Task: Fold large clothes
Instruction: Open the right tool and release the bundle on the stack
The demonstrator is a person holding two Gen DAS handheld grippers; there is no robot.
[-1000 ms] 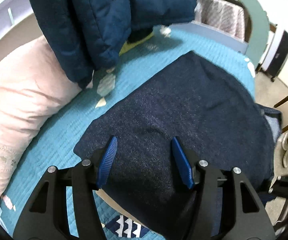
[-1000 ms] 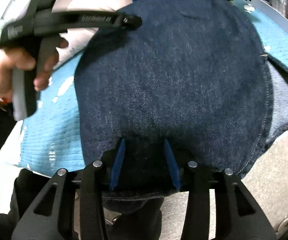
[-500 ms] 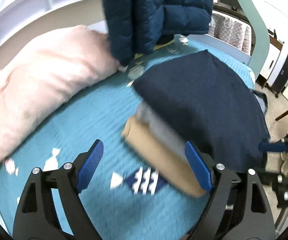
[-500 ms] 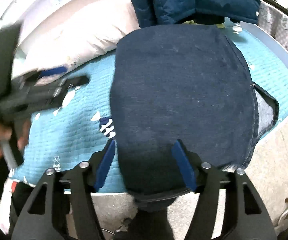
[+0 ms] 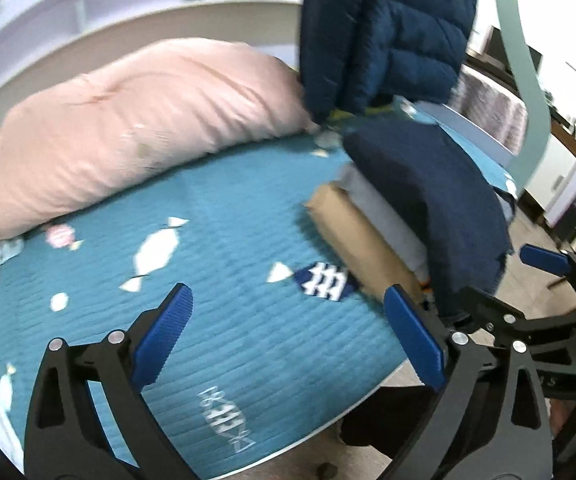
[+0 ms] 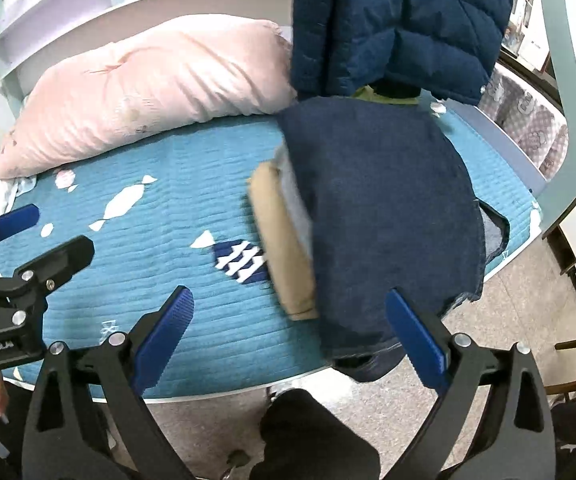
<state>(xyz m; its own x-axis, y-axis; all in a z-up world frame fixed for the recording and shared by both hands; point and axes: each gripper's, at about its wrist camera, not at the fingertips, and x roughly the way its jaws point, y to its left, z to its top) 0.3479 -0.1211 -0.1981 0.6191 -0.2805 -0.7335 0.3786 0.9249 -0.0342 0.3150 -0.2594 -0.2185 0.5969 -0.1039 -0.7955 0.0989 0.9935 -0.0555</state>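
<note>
A teal quilted bedspread [image 6: 176, 184] covers the bed. On it, against the far rail, lies a pink pillow [image 6: 148, 92]; a navy puffer jacket [image 6: 400, 20] hangs over the bedspread's far right part. The folded dark denim garment [image 6: 384, 216] sits on the bedspread's right side, its near end drooping over the edge, topping what seem to be grey and tan folded pieces [image 6: 284, 248], blurred. Left gripper [image 5: 288, 340] and right gripper [image 6: 292, 336] both hover with jaws spread wide, holding nothing.
</note>
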